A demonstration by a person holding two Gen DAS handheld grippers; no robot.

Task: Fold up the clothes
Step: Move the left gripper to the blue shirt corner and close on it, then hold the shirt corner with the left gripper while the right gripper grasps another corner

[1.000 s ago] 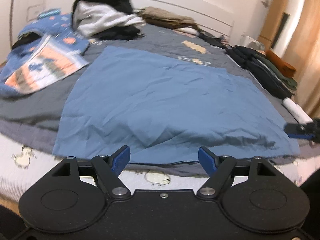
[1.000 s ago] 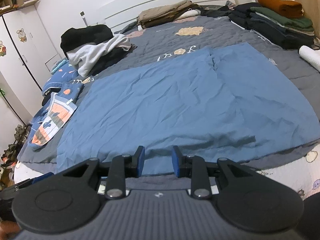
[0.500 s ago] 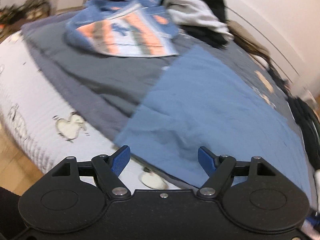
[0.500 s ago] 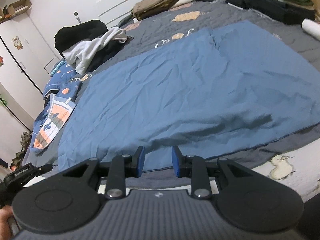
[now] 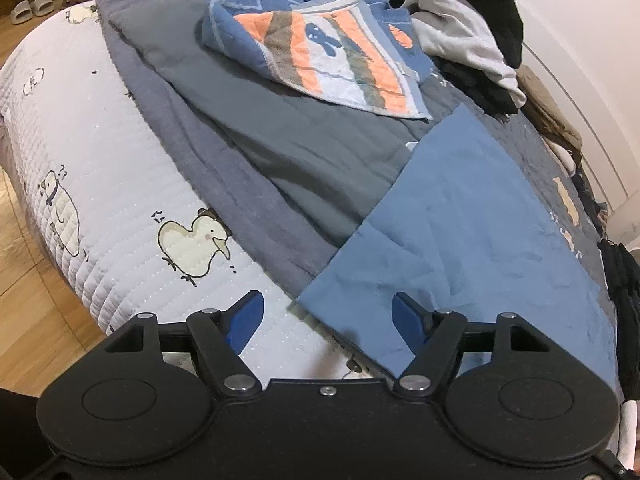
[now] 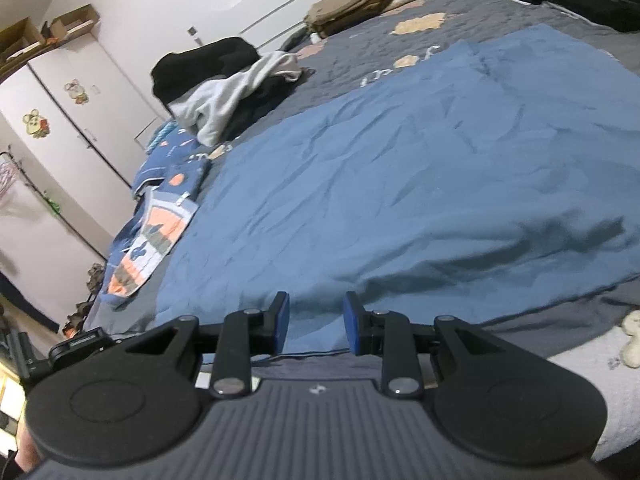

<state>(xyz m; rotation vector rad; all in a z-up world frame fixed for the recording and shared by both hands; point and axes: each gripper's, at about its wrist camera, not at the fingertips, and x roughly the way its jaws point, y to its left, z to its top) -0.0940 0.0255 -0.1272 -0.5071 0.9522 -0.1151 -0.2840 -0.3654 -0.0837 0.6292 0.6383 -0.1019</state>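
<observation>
A large plain blue cloth (image 6: pixel 400 184) lies spread flat and wrinkled on the bed. In the left wrist view its near left corner (image 5: pixel 320 304) sits just ahead of my left gripper (image 5: pixel 326 318), between the blue pads without touching them; the jaws are closing. My right gripper (image 6: pixel 314 322) hovers over the cloth's near edge, its jaws a narrow gap apart with nothing pinched between them. The left gripper's body (image 6: pixel 68 350) shows at the lower left of the right wrist view.
A grey quilt (image 5: pixel 256 128) covers a white duck-print mattress (image 5: pixel 100 184). A blue-and-orange patterned blanket (image 5: pixel 332 52) and a black-and-grey clothes heap (image 5: pixel 464 28) lie at the left. Folded piles (image 6: pixel 360 4) line the headboard and far side. Wood floor and shoes (image 5: pixel 28 8) lie beyond the bed.
My left gripper swung left and rolled, from facing the cloth's middle edge to its left corner, and its jaws narrowed a little. The right gripper sank closer to the cloth's near edge.
</observation>
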